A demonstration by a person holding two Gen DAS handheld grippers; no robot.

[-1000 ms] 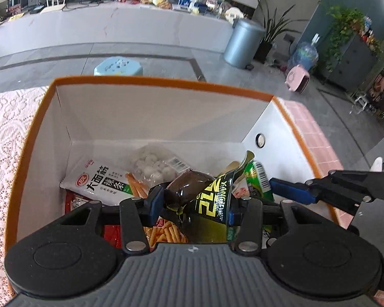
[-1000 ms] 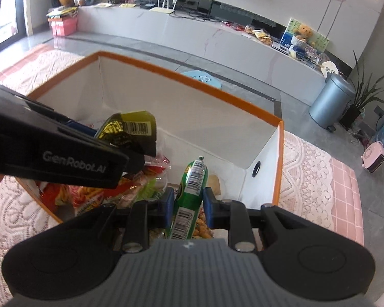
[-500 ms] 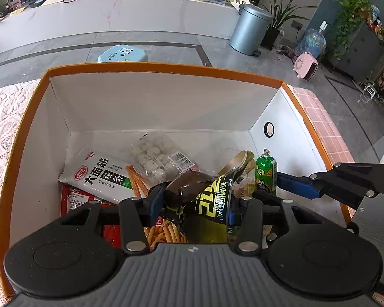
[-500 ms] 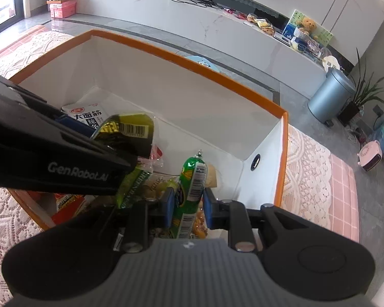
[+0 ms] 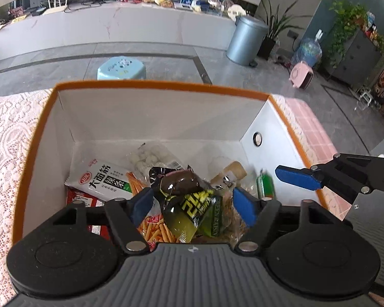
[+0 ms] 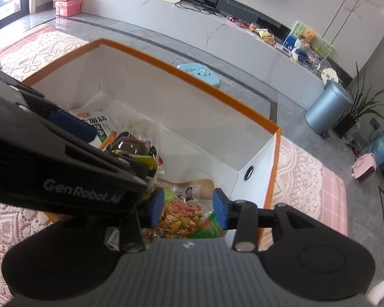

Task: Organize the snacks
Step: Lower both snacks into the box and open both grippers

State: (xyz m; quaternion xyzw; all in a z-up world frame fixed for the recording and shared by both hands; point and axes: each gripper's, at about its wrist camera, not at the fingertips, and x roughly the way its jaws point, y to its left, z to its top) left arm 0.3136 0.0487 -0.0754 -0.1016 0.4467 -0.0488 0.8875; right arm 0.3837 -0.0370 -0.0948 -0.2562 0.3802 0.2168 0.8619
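Observation:
An orange-rimmed white box [image 5: 153,88] [image 6: 192,73] holds several snack packs. My left gripper [image 5: 192,204] is open above the box, and the dark brown and yellow-green pack [image 5: 189,199] lies loose between its fingers on the pile. My right gripper [image 6: 189,208] is open and empty over the box's right end. The green tube snack [image 5: 265,185] lies in the box near the right wall. In the right wrist view the left gripper's black body [image 6: 64,168] crosses the left side and hides part of the pile.
A white noodle pack [image 5: 105,180], a clear bag of white balls [image 5: 151,157], red packs and orange sticks [image 5: 156,230] lie in the box. A peanut pack [image 6: 181,220] is below my right gripper. Lace cloth [image 5: 5,153] covers the table. A blue stool [image 5: 121,70] stands beyond.
Both grippers have opened. The left one let go of the dark yellow-green pack, the right one let go of the green tube, which now lies in the box.

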